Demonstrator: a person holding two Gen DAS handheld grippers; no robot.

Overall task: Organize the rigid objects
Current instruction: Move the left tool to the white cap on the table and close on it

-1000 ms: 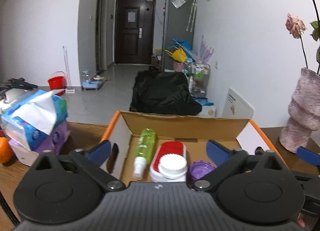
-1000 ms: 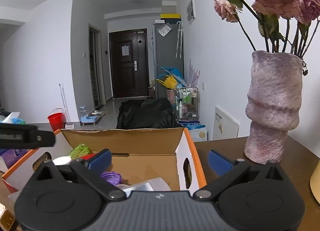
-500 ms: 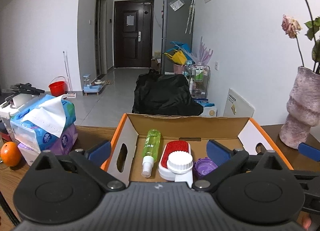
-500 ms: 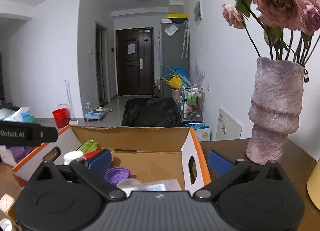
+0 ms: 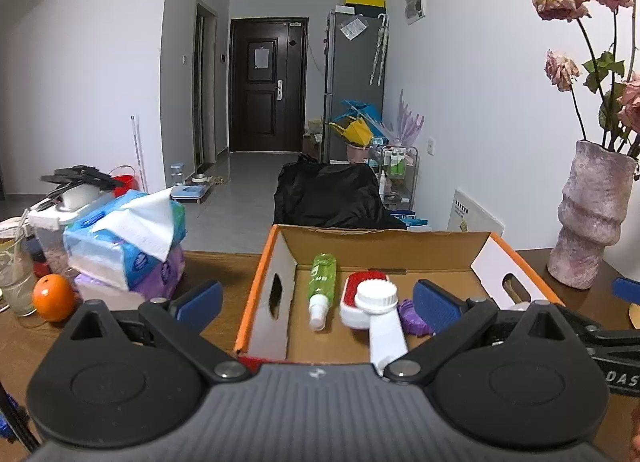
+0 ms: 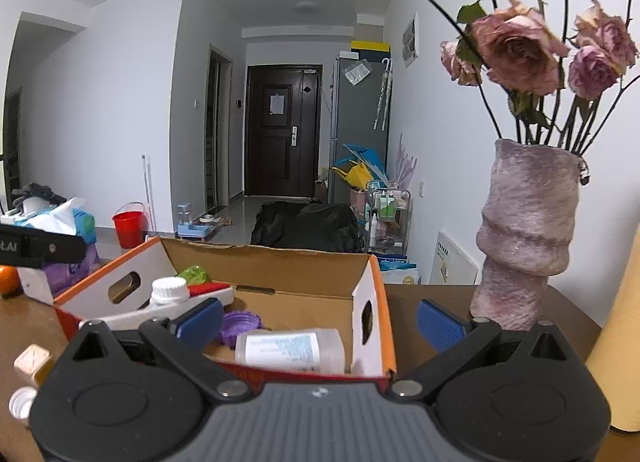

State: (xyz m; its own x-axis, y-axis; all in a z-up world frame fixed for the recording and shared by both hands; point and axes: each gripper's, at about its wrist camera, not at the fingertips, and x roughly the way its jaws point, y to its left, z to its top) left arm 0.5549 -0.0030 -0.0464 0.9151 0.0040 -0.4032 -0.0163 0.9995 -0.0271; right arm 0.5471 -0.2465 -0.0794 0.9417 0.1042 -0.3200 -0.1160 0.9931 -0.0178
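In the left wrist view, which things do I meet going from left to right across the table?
orange → tissue pack → green bottle → white brush → purple cap → vase

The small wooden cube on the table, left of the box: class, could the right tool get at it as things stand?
Probably yes. The wooden cube sits on open table outside the cardboard box, with nothing over it, and the right tool is open and empty.

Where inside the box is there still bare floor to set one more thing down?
Bare floor lies at the back right of the box, behind the purple lid. The left and middle are crowded: green bottle, white brush, clear bottle in front.
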